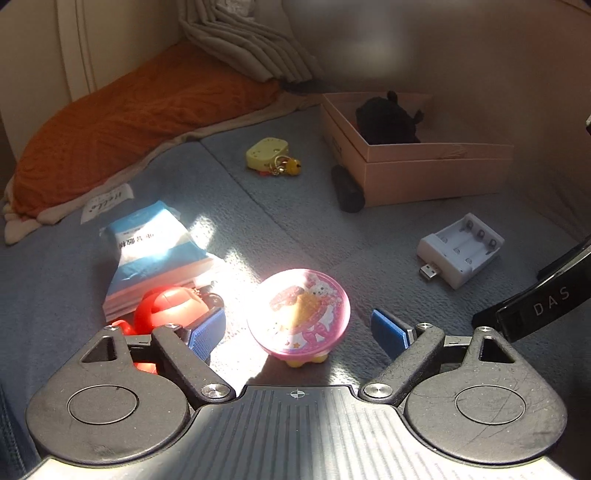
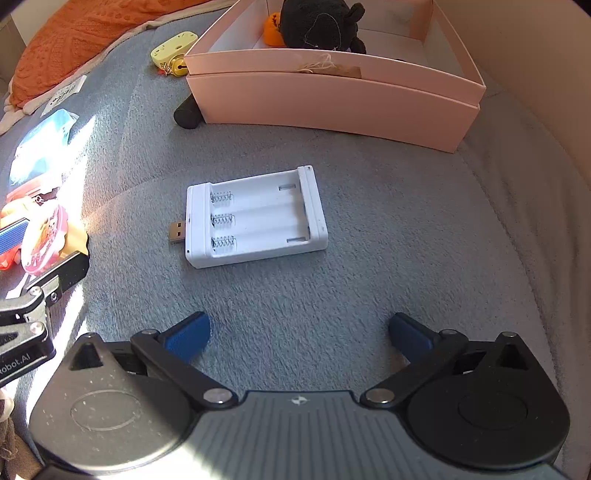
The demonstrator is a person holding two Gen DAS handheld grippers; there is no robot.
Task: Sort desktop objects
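Observation:
My left gripper is open, its blue pads on either side of a pink domed cartoon toy lying on the grey blanket; the pads stand apart from it. A red toy lies by the left finger. My right gripper is open and empty, a little short of a white USB battery charger, also in the left wrist view. A pink box beyond holds a black plush and an orange item.
A yellow keychain toy and a black cylinder lie near the box. A blue-white packet lies on a booklet at the left. An orange blanket and a grey pillow lie behind.

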